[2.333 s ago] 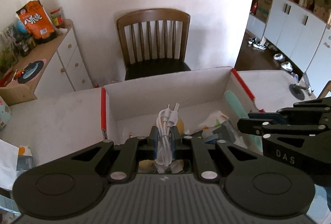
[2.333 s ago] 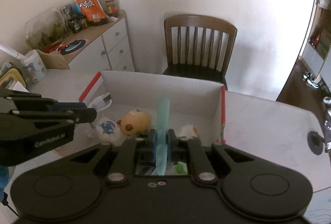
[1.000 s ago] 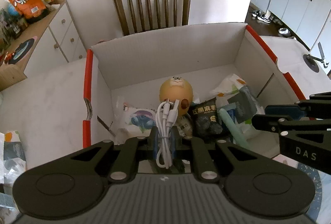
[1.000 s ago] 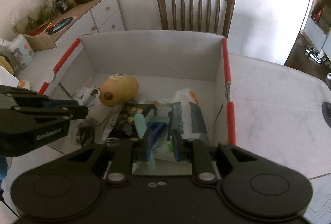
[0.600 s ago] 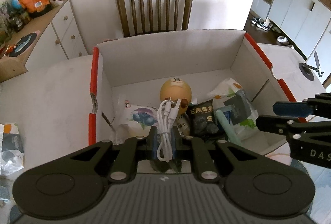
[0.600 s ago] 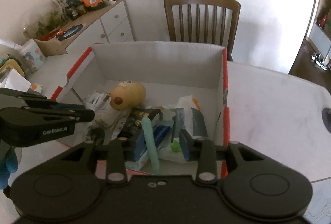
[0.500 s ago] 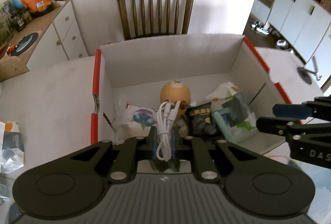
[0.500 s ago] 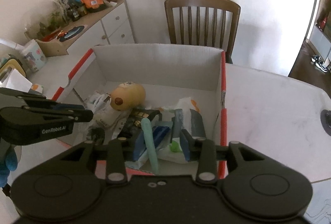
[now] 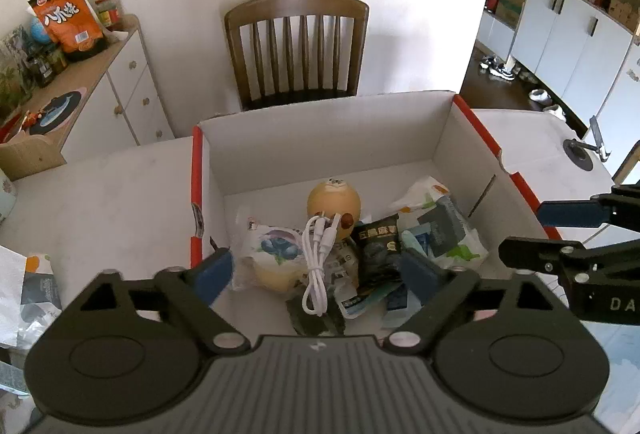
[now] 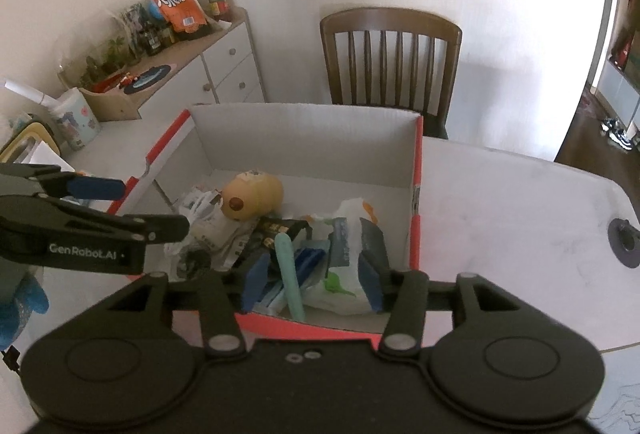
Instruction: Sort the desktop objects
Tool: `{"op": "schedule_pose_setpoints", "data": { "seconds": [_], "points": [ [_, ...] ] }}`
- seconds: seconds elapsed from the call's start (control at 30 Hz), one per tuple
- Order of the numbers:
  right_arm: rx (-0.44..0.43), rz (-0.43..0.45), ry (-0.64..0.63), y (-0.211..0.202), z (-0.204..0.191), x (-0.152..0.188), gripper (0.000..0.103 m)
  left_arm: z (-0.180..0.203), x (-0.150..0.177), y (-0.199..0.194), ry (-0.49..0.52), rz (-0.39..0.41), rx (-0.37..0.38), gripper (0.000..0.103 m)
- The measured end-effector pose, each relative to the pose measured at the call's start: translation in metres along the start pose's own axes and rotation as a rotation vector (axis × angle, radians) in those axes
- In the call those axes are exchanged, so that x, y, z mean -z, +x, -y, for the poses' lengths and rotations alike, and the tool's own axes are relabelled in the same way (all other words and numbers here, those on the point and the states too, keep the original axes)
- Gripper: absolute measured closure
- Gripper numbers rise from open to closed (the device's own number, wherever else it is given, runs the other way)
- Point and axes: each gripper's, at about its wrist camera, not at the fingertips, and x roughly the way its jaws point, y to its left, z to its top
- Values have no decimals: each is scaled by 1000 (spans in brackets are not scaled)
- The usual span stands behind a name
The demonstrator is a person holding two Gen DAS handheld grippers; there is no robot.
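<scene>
I read both wrist views from above the open white cardboard box with red edges (image 9: 476, 121), which sits on the pale marble-look tabletop (image 9: 112, 193); a brown wooden slat-back chair (image 9: 296, 45) stands against the wall behind it.

Left gripper (image 9: 316, 270): jaws spread wide, blue pads well apart, nothing held; the coiled white charging cable (image 9: 318, 266) lies between the pads without touching either, resting on the packets in the box. In the right wrist view the left gripper (image 10: 152, 209) shows at the left edge, over the box's left wall.

Right gripper (image 10: 312, 282): jaws also wide open, holding nothing; the slim mint-green stick-shaped object (image 10: 290, 274) lies in the box between the pads, its lower end leaning against the near red wall. In the left wrist view the right gripper (image 9: 536, 230) shows at the right edge, beside the box's right wall.

Box contents: a yellow round plush toy with a face (image 9: 334, 201) near the middle; a clear packet printed with blueberries (image 9: 276, 254) to its left; a black snack packet with Chinese lettering (image 9: 378, 250) to its right; a white and green plastic wrapper (image 9: 444, 230) further right; blue packets under the pile, detail too small to tell.

Outside the box: a white sideboard with drawers (image 10: 228, 73) at the left, carrying an orange snack bag (image 10: 176, 9); crumpled white packaging (image 9: 24, 286) on the tabletop at the left edge.
</scene>
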Motion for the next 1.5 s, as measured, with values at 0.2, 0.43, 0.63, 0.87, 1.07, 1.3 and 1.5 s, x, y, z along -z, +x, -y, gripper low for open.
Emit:
{"op": "schedule_pose_setpoints", "data": {
  "seconds": [0.2,0.43,0.63,0.87,1.07,1.3,1.5],
  "points": [
    [-1,20,9,-7,1,2,40,0,3,-6,-14,10,4,0],
    [-3,38,5,-13,1,6,39,1,6,-12,-26,18,-2,0],
    [4,48,-7,-18,-2,8,39,4,10,-22,-29,22,-33,0],
    [3,54,-6,-25,-3,10,39,9,22,-39,-1,31,-66,0],
    [3,56,-5,-34,-3,17,39,8,28,-56,-29,51,-58,0],
    [1,62,-16,-46,-6,26,39,8,35,-71,-50,69,-32,0],
    [-3,66,-14,-54,-7,30,38,13,40,-80,-44,85,-34,0]
  ]
}}
